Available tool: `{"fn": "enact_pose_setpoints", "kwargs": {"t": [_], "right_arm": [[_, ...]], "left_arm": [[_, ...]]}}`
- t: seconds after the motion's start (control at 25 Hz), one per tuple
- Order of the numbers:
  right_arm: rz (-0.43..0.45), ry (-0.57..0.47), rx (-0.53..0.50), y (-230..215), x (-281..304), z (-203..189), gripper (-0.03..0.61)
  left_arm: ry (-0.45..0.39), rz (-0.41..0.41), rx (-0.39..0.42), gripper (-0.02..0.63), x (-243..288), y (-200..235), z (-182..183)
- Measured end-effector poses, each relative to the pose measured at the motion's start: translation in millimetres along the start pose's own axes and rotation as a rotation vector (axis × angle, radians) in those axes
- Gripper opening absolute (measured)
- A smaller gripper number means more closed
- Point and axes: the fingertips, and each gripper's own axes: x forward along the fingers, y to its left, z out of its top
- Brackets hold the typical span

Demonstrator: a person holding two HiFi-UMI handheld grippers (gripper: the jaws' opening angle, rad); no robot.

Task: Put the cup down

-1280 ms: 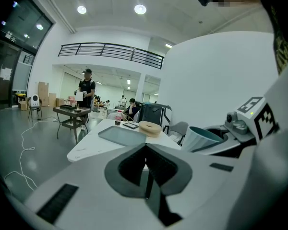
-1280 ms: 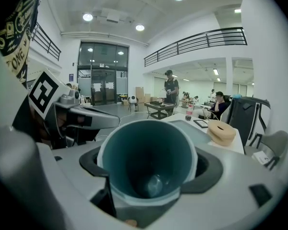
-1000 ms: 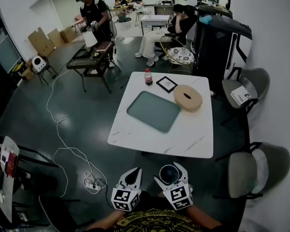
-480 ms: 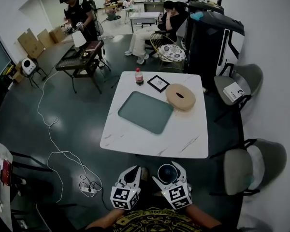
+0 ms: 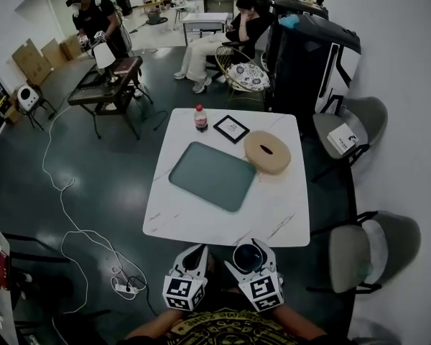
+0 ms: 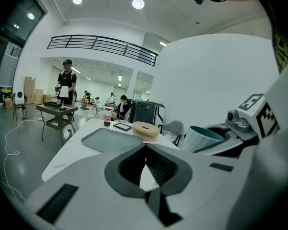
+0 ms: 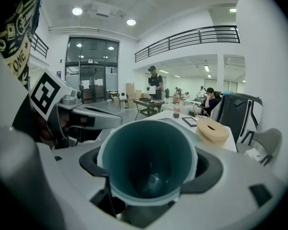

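Cup (image 7: 149,176): teal, mouth up, clamped in the right tongs (image 5: 250,250), just short of the worktop's (image 5: 201,221) near edge.
Right tongs: jaws spread wide on the cup's wall, carrying it for set-down.
Left tongs (image 6: 145,150): jaws together, empty, just left of the cup, out of its way.
Worktop: white; the bare strip near the tray (image 5: 212,176) looks the likely landing spot.

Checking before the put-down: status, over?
Left gripper shut, empty. Right gripper shut on cup. Table just ahead; tray mid-table, near edge unobstructed.
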Motion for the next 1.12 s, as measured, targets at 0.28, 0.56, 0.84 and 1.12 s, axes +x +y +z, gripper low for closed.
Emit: {"fn": "enact_pose_setpoints", "kwargs": {"t": [0.28, 0.56, 0.84, 1.12], "right_arm": [[-0.025, -0.002, -0.002, -16.4, 41.1, 29.3, 0.379], [-0.056, -0.002, -0.009, -29.0, 74.8, 55.1, 0.379], [-0.084, 0.0, 0.001, -38.0, 105.8, 71.8, 0.379], [-0.116, 0.0, 0.013, -45.6, 138.4, 88.8, 0.38]], "left_arm": [[0.005, -0.01, -0.024, 0.009, 28.8, 39.0, 14.3], [-0.006, -0.033, -0.026, 0.009, 53.1, 69.2, 32.1], [-0.001, -0.065, -0.026, 0.009, 75.5, 94.8, 43.7], [0.001, -0.083, -0.026, 0.009, 91.9, 126.4, 56.5]]}}
